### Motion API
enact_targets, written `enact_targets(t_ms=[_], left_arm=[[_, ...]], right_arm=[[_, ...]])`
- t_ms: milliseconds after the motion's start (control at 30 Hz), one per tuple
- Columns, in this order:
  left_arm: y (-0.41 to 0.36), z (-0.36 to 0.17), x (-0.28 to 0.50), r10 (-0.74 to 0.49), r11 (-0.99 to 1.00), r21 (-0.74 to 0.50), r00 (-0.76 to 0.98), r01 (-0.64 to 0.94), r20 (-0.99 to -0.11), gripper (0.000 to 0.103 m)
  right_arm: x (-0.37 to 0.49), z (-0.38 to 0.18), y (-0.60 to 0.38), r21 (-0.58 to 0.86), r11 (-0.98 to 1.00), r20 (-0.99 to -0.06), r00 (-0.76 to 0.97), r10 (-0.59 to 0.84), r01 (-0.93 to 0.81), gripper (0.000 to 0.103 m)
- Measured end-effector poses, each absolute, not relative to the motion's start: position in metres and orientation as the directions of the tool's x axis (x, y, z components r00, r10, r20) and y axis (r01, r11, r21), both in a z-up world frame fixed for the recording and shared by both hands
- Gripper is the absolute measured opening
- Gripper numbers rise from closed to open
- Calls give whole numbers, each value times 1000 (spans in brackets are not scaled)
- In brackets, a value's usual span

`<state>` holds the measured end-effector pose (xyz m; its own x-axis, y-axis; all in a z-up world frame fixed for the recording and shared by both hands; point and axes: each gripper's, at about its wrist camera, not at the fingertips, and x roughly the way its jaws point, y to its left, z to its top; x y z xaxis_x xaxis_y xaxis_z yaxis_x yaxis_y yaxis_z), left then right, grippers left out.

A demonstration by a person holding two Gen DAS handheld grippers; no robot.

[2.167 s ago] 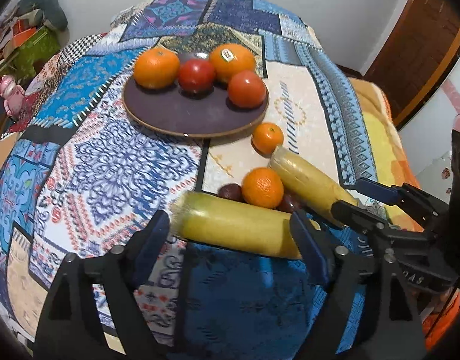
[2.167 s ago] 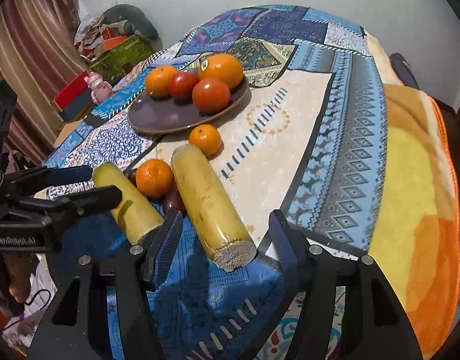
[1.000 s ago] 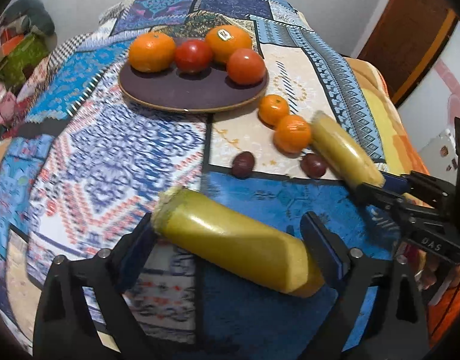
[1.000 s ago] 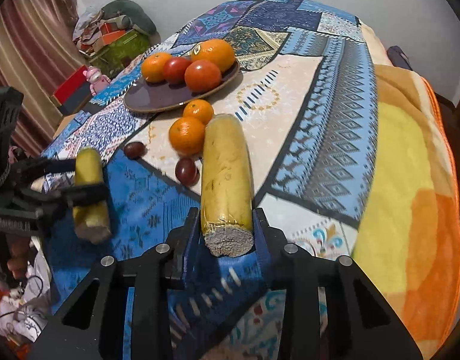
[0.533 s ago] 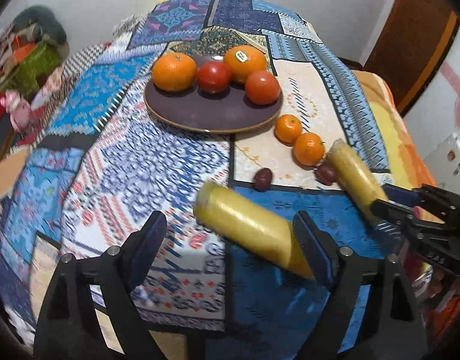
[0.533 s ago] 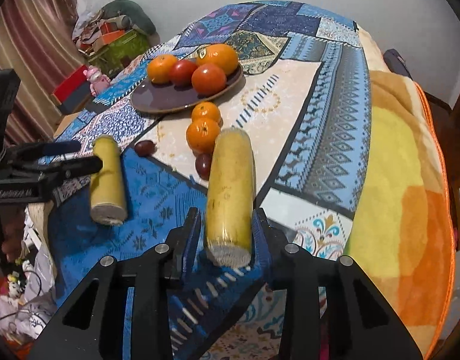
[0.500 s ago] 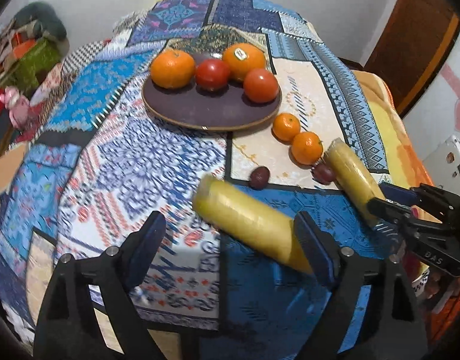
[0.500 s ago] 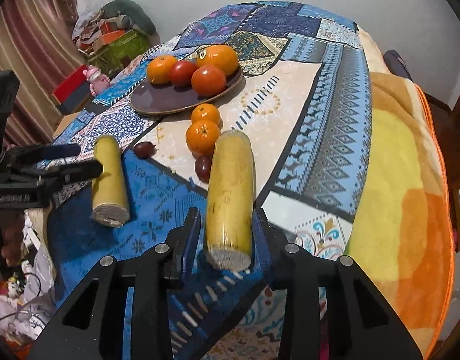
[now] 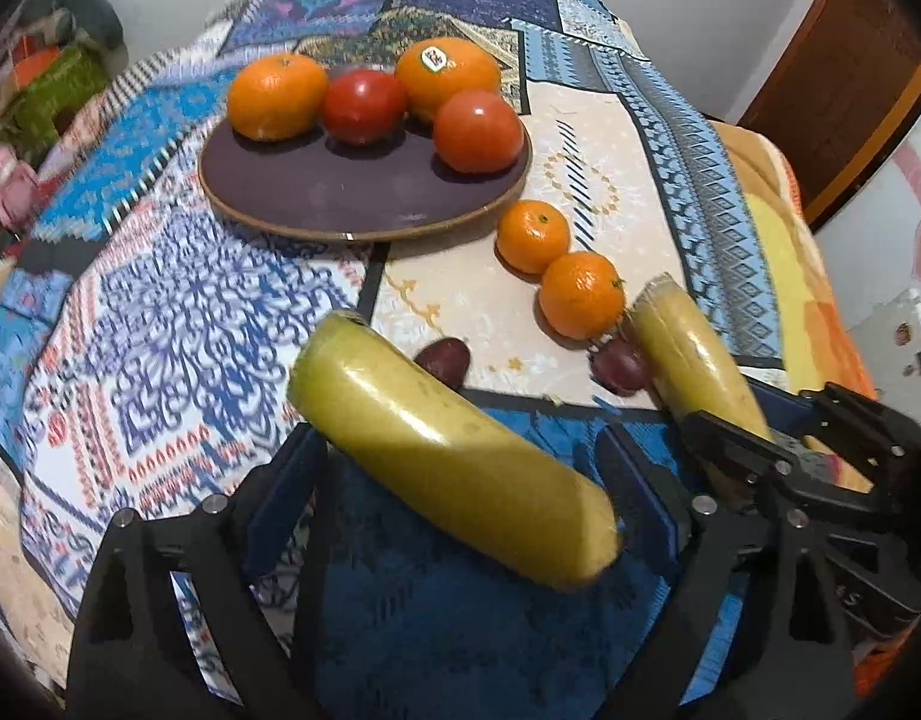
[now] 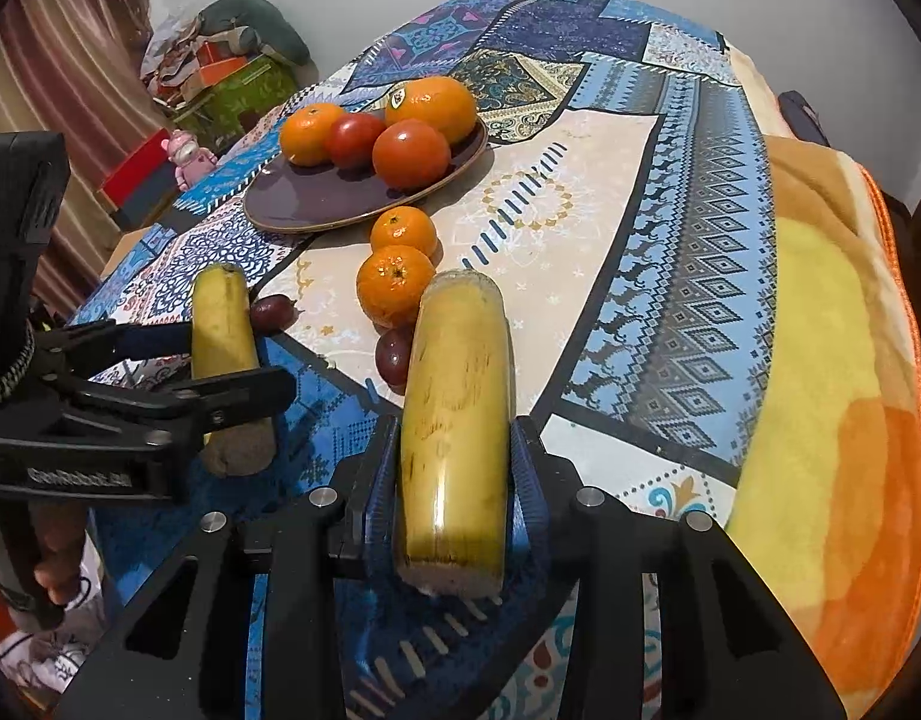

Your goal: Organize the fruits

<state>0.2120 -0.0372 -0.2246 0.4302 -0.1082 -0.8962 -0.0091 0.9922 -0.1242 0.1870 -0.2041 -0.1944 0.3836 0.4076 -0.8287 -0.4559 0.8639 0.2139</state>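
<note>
My left gripper (image 9: 460, 468) is shut on a wrapped yellow-green gourd piece (image 9: 448, 450), held crosswise above the patterned tablecloth. My right gripper (image 10: 454, 468) is shut on a second wrapped gourd piece (image 10: 457, 420), held lengthwise between the pads. A dark purple plate (image 9: 352, 192) at the back holds two oranges and two tomatoes. Two small tangerines (image 9: 571, 267) and two dark plums (image 9: 442, 357) lie on the cloth between plate and grippers. The left gripper and its gourd also show in the right wrist view (image 10: 226, 360).
The table is covered by a patchwork cloth (image 10: 670, 192) with an orange-yellow blanket (image 10: 832, 360) on its right side. Boxes, a pink toy (image 10: 187, 159) and a striped curtain stand beyond the left edge. A wooden door (image 9: 844, 78) is at the far right.
Both grippers have closed in on their gourd pieces and lifted them. Both have since moved forward toward the plate and fruit.
</note>
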Motion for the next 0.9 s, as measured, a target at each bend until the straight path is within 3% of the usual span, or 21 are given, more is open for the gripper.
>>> enact_targets(t_ms=[167,333,600,667,900], left_arm=[[-27,-220,205,-116,993,-119,448,22,-887,71],[3,-210,195,-108,993,-118,468,9,-877,60],[15,-221,214,-89,995,-104,444,-9,-891,56],[11,-223,218,-68,997,-77,450,-2,-890,49],[14,-228,227,-70,998,-63,462,30,-884,43]], right_arm=[[186,-195,-207,210,864,-824,393,409,-458,34],[186,-195,-213,220,867,-816,402,415,-447,34],[195,-195,-207,203,864,-827,392,403,-461,34],[198,-196,-205,204,862,-829,388,404,-464,34],[208,-202,-198,192,861,-835,383,395,-470,34]])
